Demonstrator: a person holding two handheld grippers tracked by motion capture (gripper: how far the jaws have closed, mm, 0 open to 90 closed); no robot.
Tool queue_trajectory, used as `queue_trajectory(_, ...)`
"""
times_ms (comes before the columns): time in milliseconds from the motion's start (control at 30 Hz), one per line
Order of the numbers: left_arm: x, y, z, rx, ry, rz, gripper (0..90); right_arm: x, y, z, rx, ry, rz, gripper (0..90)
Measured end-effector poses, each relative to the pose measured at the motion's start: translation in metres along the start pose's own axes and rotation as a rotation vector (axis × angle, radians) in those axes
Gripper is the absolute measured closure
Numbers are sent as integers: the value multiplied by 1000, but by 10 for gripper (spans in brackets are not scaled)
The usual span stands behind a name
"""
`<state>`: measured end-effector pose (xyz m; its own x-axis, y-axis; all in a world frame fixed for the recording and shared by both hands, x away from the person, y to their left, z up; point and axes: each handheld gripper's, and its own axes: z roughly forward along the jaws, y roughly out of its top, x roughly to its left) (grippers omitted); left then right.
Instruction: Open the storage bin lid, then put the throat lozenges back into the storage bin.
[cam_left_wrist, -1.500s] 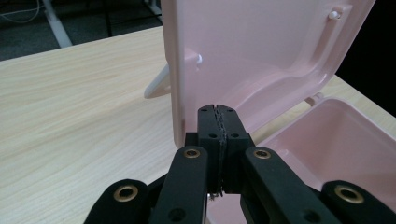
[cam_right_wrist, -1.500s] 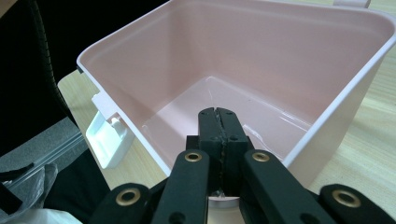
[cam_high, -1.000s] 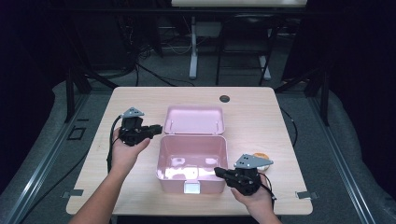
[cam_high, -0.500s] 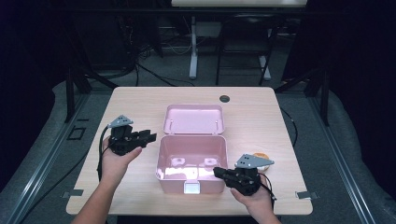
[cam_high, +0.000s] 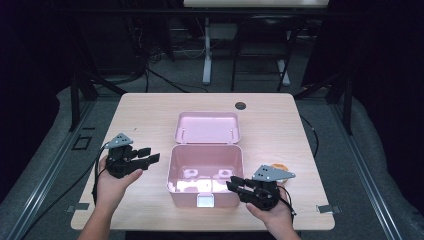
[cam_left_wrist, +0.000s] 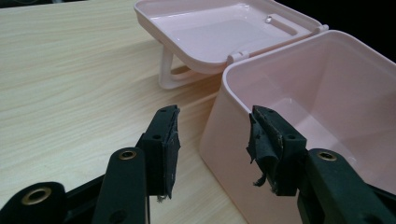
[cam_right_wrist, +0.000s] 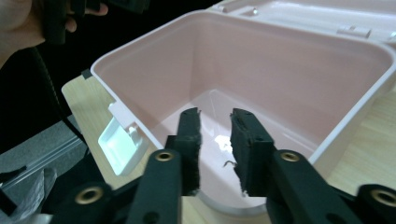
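High view: pale wood-grain table (cam_high: 150, 115), dark room w/ cables behind. Glossy pink box (cam_high: 205, 172) at frame centre, lid flat behind; orange item (cam_high: 278, 168) lower right.

Left gripper view: left gripper (cam_left_wrist: 212, 140) jaws just opening, empty, beside box corner.

Right gripper view: right gripper (cam_right_wrist: 215, 140) jaws just opening, empty, over box rim.

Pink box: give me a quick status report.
Both tongs just opening, left, right, nothing between them. Pink box open, lid folded back. Nothing in the way.
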<state>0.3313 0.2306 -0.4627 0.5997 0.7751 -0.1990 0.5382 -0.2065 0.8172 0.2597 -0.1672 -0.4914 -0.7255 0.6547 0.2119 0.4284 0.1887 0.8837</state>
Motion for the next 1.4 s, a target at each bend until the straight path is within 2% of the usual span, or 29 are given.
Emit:
queue_trajectory(133,0,-3,-5,-3,-8,2,518,-3,6,-6,-29,2,7,625)
queue_trajectory(233,1,-5,-7,-4,-12,1,504,-6,9,-10,-36,0,9,615)
queue_trajectory(367,1,-9,-7,13,-40,-11,500,-10,12,-14,-26,15,1,598)
queue_trajectory(400,1,-9,-6,21,-43,-3,500,-10,13,-15,-25,11,0,583)
queue_trajectory(500,1,-10,-6,20,-27,5,490,-13,17,-18,-34,-1,0,550)
queue_trajectory(600,0,-9,-7,24,-15,23,462,-17,21,-20,-51,-13,-34,495)
queue_trajectory(733,-3,-9,-7,51,-16,37,476,-20,29,-23,-33,5,-20,478)
queue_trajectory(833,-5,-8,-6,63,-8,45,474,-21,34,-25,-16,-22,-42,457)
queue_trajectory(900,-6,-7,-7,40,-20,55,474,-23,37,-26,-3,-41,-37,440)
queue_trajectory(967,-7,-7,-8,28,-15,53,473,-27,39,-28,8,-54,-29,431)
queue_trajectory(1100,-8,-6,-10,32,-6,53,470,-35,43,-31,41,-90,-22,431)
queue_trajectory(1233,-9,-5,-14,20,7,40,469,-40,45,-33,79,-138,-53,399)
queue_trajectory(1300,-10,-5,-16,22,15,45,448,-43,46,-32,121,-167,-71,350)
queue_trajectory(1400,-10,-5,-16,31,-3,38,418,-47,47,-31,163,-197,-89,332)
